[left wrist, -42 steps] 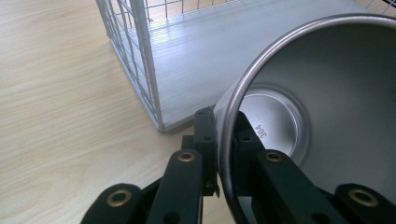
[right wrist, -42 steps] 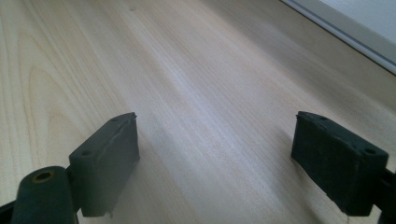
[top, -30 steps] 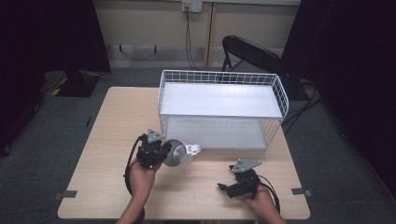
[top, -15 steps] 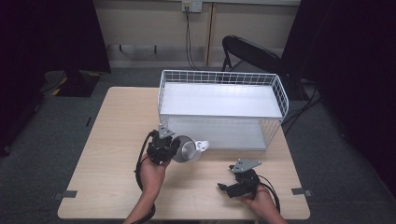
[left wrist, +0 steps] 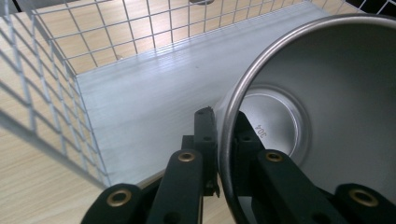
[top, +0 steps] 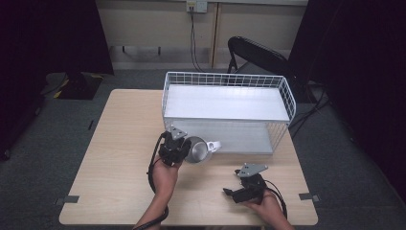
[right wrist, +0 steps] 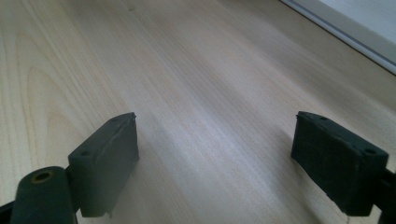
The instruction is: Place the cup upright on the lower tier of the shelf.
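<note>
My right gripper (top: 231, 193) stays low over the table (top: 115, 158), jaws wide apart and holding nothing. My left gripper (top: 181, 152) has carried the metal cup (top: 197, 150) forward, pinching its rim, right up to the wire basket (top: 225, 80); the cup is tipped on its side and holds nothing.

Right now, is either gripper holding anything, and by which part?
The left gripper pinches the metal cup by its rim, one jaw inside, one outside. The right gripper is open, holding nothing.
</note>
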`<state>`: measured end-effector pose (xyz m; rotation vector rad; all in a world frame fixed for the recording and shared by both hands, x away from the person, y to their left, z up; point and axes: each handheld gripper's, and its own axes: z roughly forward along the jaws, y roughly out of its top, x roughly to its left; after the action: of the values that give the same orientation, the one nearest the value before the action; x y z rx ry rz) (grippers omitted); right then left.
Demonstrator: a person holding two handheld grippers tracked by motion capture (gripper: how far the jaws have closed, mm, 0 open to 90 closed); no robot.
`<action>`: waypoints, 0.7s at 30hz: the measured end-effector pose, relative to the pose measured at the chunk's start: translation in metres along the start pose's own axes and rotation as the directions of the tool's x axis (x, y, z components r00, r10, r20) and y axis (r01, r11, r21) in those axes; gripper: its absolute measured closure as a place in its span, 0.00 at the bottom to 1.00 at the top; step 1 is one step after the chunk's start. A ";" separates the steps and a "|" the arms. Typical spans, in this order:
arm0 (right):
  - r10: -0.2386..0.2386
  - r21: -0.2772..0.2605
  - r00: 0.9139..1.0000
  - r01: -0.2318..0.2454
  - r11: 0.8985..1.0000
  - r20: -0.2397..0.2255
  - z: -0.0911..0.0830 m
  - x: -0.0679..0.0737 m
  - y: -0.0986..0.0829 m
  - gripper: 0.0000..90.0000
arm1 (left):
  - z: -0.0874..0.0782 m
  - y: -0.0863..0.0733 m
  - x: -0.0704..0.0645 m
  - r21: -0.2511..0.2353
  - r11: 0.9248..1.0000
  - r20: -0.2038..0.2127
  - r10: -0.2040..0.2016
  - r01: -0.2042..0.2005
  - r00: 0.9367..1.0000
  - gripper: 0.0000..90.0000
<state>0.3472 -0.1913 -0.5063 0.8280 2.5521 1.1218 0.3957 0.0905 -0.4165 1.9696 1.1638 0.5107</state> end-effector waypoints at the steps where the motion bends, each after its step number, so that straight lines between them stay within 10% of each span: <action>1: 0.000 0.000 1.000 0.000 1.000 0.000 0.000 0.000 0.000 0.15 | 0.001 0.000 -0.001 -0.001 1.000 0.003 -0.002 0.002 1.000 0.94; 21: 0.000 -0.001 1.000 0.000 1.000 0.001 0.000 0.000 0.000 0.15 | 0.021 0.009 -0.012 -0.021 1.000 -0.051 -0.011 0.010 0.999 0.94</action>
<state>0.3470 -0.1915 -0.5063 0.8287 2.5507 1.1221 0.4088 0.0690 -0.4221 1.9417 1.1949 0.5686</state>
